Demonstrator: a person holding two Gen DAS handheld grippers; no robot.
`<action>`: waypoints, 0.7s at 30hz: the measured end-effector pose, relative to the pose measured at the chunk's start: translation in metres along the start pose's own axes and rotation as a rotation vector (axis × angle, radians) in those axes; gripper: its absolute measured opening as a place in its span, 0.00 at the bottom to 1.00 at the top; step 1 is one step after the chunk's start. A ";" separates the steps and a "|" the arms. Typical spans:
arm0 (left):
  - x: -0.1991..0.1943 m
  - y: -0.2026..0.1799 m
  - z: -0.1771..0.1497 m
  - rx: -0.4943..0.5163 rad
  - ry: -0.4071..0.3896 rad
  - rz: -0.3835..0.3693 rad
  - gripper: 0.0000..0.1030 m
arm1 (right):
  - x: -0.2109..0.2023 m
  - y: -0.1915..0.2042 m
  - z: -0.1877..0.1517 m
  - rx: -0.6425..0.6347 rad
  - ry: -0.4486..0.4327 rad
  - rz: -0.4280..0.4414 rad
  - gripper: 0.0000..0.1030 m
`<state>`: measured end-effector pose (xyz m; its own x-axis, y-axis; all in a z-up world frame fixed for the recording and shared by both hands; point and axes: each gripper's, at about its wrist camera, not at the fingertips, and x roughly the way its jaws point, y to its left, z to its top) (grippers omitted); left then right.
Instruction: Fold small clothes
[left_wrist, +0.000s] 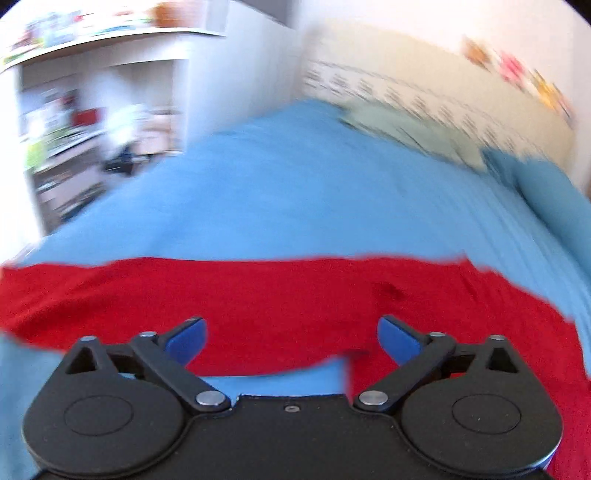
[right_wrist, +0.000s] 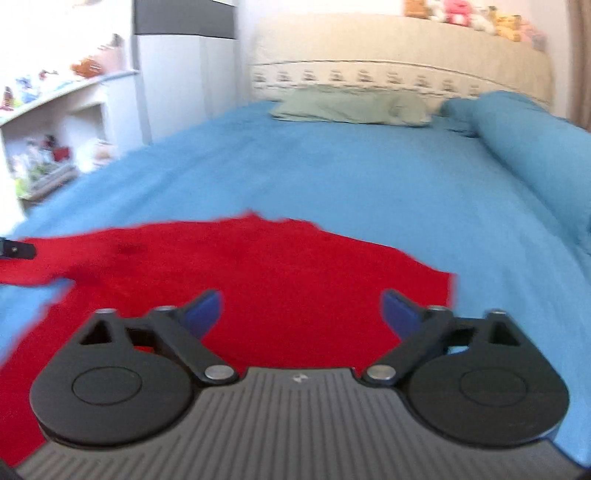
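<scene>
Lying flat on the blue bedsheet, the red garment spreads just ahead of your left gripper and right gripper; both jaws wide apart, gripping nothing.

Bed under my claws, covered in a blue sheet. Red garment lies spread flat on the sheet, at the near end. Well beyond the garment, by the headboard: a pale green pillow. Right of that pillow, a blue bolster (long, rolled) along the bed's right side.
</scene>
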<state>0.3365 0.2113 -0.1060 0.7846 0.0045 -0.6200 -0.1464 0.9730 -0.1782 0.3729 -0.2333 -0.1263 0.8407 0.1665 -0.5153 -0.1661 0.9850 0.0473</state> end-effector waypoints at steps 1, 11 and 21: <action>-0.010 0.025 0.001 -0.053 -0.011 0.023 1.00 | -0.003 0.016 0.003 -0.006 -0.003 0.030 1.00; -0.036 0.206 -0.024 -0.506 -0.064 0.068 0.87 | 0.023 0.183 -0.004 -0.096 0.086 0.193 1.00; -0.001 0.232 -0.017 -0.526 -0.135 0.073 0.61 | 0.065 0.237 -0.024 -0.096 0.122 0.134 1.00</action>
<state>0.2919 0.4330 -0.1594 0.8263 0.1310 -0.5478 -0.4578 0.7227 -0.5177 0.3757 0.0098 -0.1686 0.7402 0.2834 -0.6098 -0.3258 0.9444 0.0434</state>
